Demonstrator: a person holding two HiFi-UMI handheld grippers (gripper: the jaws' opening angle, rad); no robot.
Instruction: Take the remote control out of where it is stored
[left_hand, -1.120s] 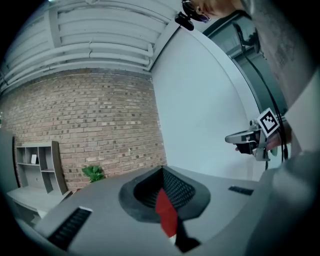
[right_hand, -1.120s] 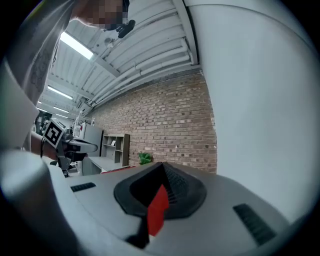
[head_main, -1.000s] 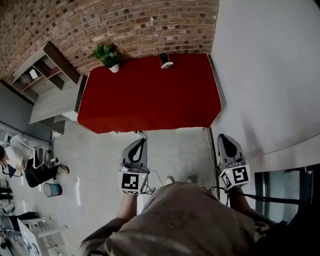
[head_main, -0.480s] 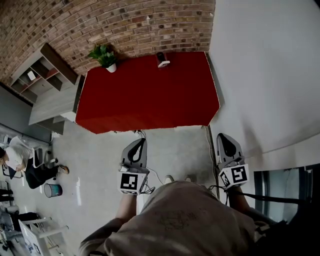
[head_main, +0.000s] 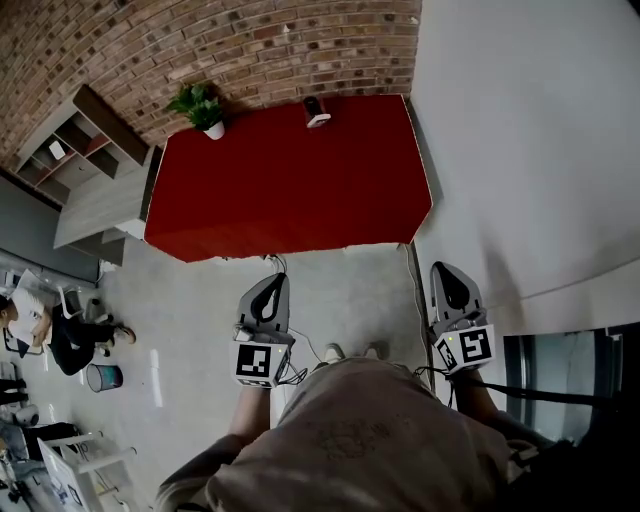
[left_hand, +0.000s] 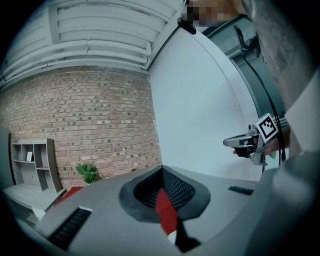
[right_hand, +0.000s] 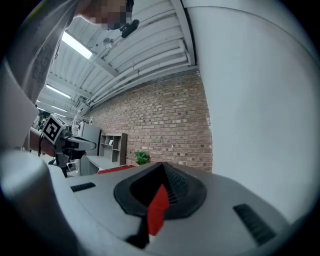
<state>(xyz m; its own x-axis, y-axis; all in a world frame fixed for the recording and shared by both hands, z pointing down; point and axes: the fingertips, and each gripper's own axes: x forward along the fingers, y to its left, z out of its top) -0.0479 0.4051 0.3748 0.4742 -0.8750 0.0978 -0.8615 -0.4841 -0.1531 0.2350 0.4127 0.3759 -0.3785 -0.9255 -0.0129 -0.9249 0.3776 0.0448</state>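
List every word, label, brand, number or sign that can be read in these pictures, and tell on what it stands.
No readable text in any view.
Square markers on the left gripper and the right gripper: black-and-white patterns only, no letters or numbers.
The small dark object on the red table: too small to read any label.

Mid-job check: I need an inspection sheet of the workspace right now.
Surface: red table against brick wall.
Job's things: dark object in white holder at table's far edge, possibly the remote; too small to tell.
Clutter: potted plant at far left corner.
Grippers: left tongs and right tongs shut, empty, short of the table.
Cables: cable on floor by table's near edge.
Surroundings: shelf unit, seated person, bin at left.
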